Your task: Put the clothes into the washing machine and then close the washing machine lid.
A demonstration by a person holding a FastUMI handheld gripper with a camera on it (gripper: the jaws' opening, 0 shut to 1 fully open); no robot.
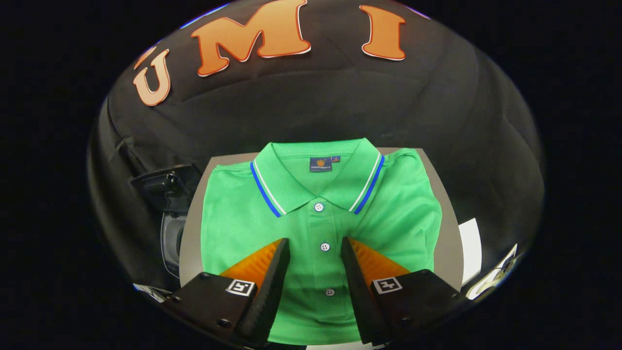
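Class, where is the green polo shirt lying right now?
Folded flat on the grey table, the polo shirt lies under the open gripper, its button placket between the fingers.

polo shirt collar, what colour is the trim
Blue and white stripes edge the green polo shirt collar, clearest in the gripper view.

1. A staged recording booth is shown rather than a lived-in home: black cloth (311,112) is hung as the wall behind and around the scene.
2. A small grey tabletop (449,243) is set against that cloth, and a neatly folded green polo shirt (272,209) is laid flat on it, as if arranged for a demonstration.
3. A dark device (163,187) is seen just beside the tabletop; what it is cannot be told.
4. Square printed markers are carried on the hand-held gripper (315,248), whose fingers are held apart over the shirt.
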